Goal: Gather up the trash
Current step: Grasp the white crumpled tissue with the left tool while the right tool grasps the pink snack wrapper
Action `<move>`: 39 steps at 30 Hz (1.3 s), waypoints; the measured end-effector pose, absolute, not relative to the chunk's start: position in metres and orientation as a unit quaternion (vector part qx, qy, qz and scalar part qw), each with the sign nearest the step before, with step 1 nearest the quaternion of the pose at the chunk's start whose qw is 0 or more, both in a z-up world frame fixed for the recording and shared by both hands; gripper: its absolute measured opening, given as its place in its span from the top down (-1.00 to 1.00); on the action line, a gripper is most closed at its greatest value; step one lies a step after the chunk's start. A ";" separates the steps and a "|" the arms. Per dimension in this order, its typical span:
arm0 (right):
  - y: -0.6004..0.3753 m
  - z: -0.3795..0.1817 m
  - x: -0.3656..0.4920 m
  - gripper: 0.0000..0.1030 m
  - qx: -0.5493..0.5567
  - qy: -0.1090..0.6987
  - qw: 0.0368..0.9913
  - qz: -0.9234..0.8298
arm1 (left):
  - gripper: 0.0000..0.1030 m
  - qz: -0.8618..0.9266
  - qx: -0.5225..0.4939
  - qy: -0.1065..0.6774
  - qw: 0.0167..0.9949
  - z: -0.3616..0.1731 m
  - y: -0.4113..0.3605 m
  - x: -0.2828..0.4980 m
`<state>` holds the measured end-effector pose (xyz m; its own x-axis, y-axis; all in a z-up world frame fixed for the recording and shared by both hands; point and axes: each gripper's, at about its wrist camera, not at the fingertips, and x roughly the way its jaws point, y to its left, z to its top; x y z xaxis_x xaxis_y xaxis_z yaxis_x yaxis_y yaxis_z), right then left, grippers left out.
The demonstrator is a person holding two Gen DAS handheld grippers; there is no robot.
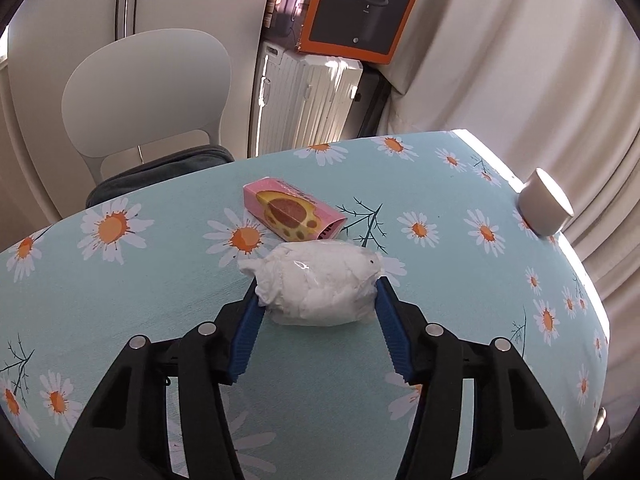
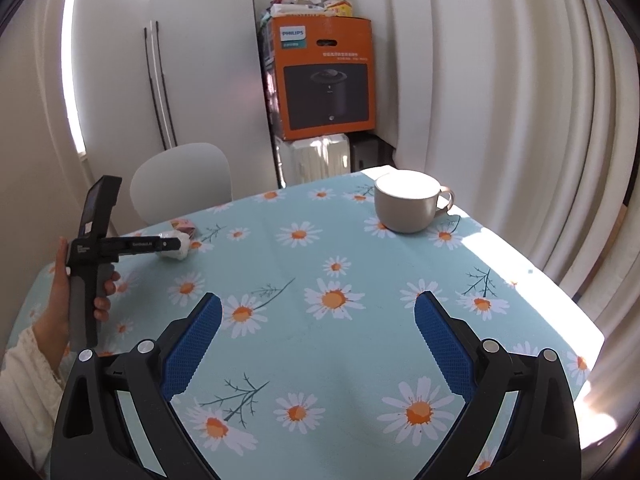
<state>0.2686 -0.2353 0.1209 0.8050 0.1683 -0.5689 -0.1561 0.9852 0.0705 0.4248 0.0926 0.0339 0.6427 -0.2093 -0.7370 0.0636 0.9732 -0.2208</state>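
Left claw [image 1: 316, 284]: its two blue pads sit against either side of the wad [image 1: 316, 282], a white crumpled ball of tissue or plastic film; the jaws are narrowed to the wad's width and appear to be gripping it, though how hard cannot be told.
Wad: rests on the desk [image 1: 120, 300] or just off it; no gap shows under it, so whether it is lifted is unclear. From the right wrist view it lies near the far left edge, at the tip of the left tool [image 2: 176, 249].
Wrapper [image 1: 294, 214]: a pink snack packet with a paw print, lying flat just behind the wad, apart from it and untouched.
Right claw [image 2: 318, 340]: spread wide, nothing between its pads, hanging over bare cloth near the front edge, well apart from both trash pieces.
Mug [image 2: 408, 202]: white, upright at the far right corner in sunlight; probably not trash.
Bin: no bin or bag shows in either view, so where the trash goes cannot be told.
Done: judged from this, only the first grasp is under way; nothing looks collected yet.
Left: lift and carry off the wad, then fetch the wrapper, which the idle right claw could reach for.
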 end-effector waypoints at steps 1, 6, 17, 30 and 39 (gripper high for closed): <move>-0.233 0.121 0.272 -0.81 0.009 0.302 0.949 0.090 | -0.08 -0.074 -0.077 0.414 0.904 0.036 0.093 0.422; -0.211 0.117 0.292 -0.81 0.011 0.315 0.940 0.128 | -0.08 -0.097 -0.065 0.403 0.908 0.060 0.107 0.412; -0.112 0.088 0.370 -0.80 0.011 0.370 0.896 0.244 | -0.08 -0.043 -0.047 0.329 0.942 0.134 0.168 0.369; -0.012 0.057 0.473 -0.80 -0.017 0.390 0.878 0.276 | -0.08 -0.028 -0.008 0.299 0.954 0.161 0.177 0.342; 0.025 0.026 0.517 -0.45 -0.037 0.437 0.856 0.276 | -0.08 -0.027 0.012 0.286 0.958 0.175 0.166 0.331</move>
<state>0.5170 0.0248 0.0256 0.4665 0.4400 -0.7673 -0.5040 0.8451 0.1782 0.3312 0.1660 0.1745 0.8355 -0.0453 -0.5477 0.0590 0.9982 0.0074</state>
